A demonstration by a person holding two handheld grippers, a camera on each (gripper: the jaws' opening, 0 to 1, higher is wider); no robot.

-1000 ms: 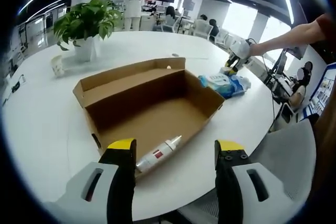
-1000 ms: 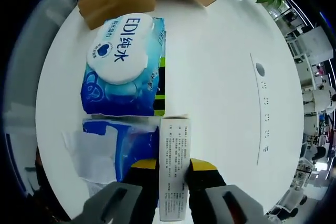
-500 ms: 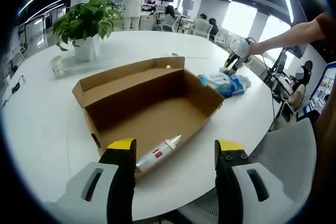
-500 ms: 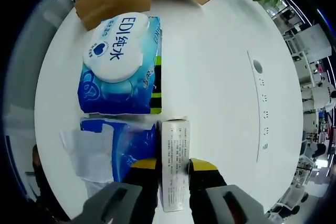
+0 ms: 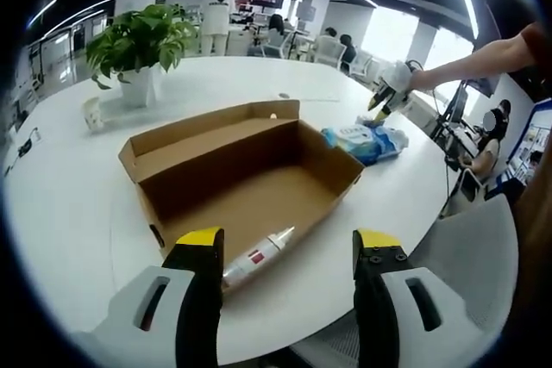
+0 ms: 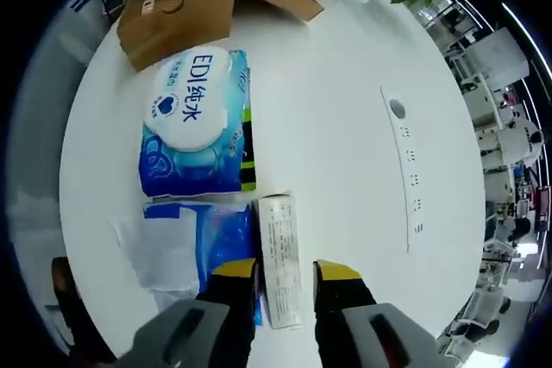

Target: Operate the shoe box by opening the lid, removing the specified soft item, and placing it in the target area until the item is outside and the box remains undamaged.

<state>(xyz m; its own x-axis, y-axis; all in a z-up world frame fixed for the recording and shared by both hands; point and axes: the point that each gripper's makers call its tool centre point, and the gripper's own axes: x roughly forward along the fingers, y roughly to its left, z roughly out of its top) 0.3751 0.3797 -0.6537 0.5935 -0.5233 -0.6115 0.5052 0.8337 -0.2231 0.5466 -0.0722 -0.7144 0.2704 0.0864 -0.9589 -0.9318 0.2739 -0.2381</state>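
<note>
An open cardboard shoe box [image 5: 250, 170] sits mid-table with its lid folded back, and a white tube [image 5: 259, 256] lies at its near wall. My left gripper [image 5: 289, 243] hovers open just in front of it, holding nothing. Beyond the box, a person's arm holds my right gripper [image 5: 386, 92] above a blue wet-wipes pack [image 5: 362, 138]. In the right gripper view, the wipes pack [image 6: 194, 122] lies beside a second blue soft pack [image 6: 203, 243] and a narrow white carton [image 6: 280, 260]. My right gripper [image 6: 286, 271] stands open above the carton, a slim gap showing beside it. The shoe box [image 6: 177, 6] is further off.
A potted plant [image 5: 138, 40] and a small paper cup [image 5: 93, 111] stand at the far left of the round white table [image 5: 69, 213]. A socket strip [image 6: 404, 170] is set into the tabletop. People sit at desks in the background.
The right gripper has risen off the white carton, which stays on the table and looks smaller between the jaws. The left gripper has barely moved.
</note>
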